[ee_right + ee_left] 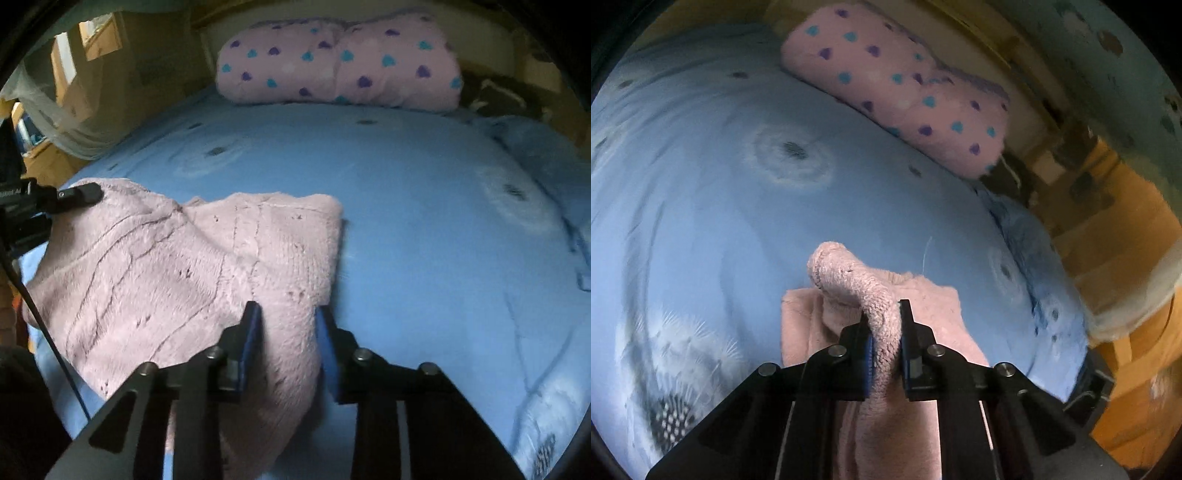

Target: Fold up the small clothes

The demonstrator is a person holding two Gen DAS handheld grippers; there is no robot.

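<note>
A small fluffy pink knitted garment (177,273) lies on the blue bed sheet (424,229). My left gripper (884,321) is shut on a bunched fold of the pink garment (857,280) and holds it raised off the sheet. In the right wrist view the left gripper's fingers (79,194) show at the garment's far left corner. My right gripper (288,317) has its fingers around the garment's near right corner, with cloth filling the gap between them.
A pink pillow with blue and purple hearts (340,62) lies at the head of the bed, also in the left wrist view (897,85). Wooden furniture (1126,258) stands beside the bed. White netting (62,122) hangs at the left.
</note>
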